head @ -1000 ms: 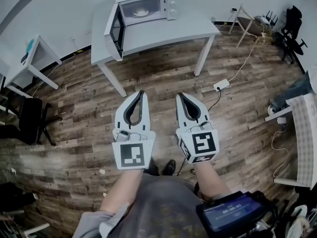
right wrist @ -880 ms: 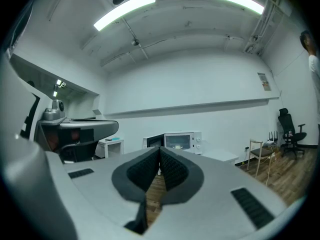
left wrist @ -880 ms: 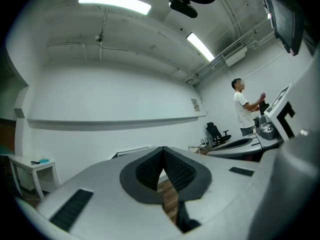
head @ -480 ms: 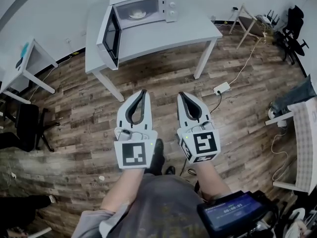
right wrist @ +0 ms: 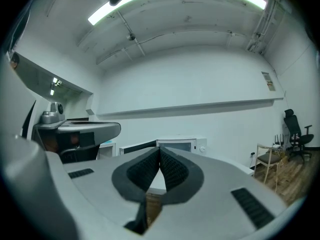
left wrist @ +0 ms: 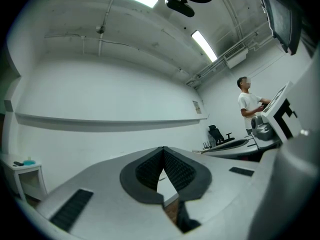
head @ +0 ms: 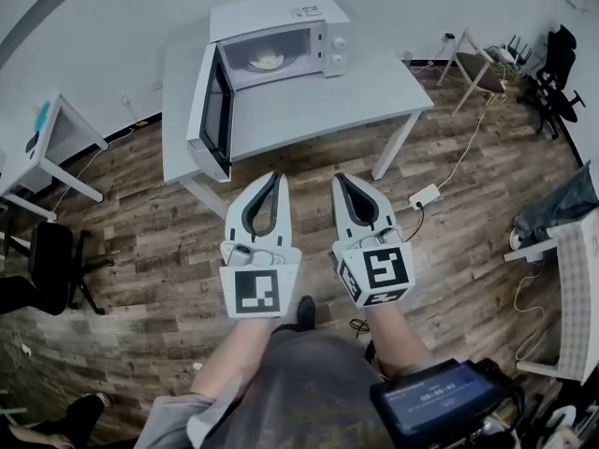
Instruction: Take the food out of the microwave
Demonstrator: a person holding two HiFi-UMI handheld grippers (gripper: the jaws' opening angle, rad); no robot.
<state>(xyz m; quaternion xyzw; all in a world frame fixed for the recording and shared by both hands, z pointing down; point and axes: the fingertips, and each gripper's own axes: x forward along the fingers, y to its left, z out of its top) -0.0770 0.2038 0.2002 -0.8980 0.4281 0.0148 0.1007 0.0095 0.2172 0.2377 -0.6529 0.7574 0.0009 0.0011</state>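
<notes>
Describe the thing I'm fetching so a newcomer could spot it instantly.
Start at the white rectangular table by the wall; a white box-shaped microwave stands on it, dark-windowed door swung open. Inside the cavity lies a pale round dish of food, the only thing in there.

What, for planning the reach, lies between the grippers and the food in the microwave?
Head view: wood floor, then the table's bare top; the microwave door stands open, so nothing blocks the food.
</notes>
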